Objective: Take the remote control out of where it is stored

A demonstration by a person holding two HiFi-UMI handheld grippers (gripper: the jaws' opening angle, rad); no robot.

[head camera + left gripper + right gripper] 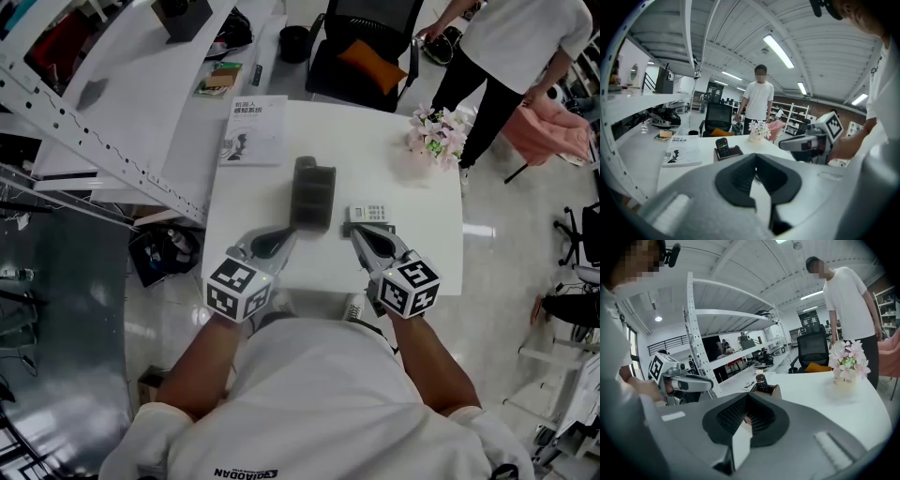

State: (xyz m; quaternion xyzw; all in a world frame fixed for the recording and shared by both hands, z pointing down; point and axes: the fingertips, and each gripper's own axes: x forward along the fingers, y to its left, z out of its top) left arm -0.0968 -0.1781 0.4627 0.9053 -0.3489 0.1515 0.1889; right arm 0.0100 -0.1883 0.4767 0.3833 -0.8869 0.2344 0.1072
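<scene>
Left gripper [286, 232] and right gripper [357, 229] sit at the surface's near edge, jaws pressed together, empty; advise spreading one, pinching the remote control [761, 380] above its holder [314, 199], lifting vertically

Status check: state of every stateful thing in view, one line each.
Remote: upright in holder, not gripped.
Left gripper: shut, empty.
Right gripper: shut, empty.
Book: closed, lying flat.
White keypad: lying flat.
Flowers: upright.

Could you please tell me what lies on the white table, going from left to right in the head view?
book → dark holder → small white keypad device → pot of flowers
</scene>
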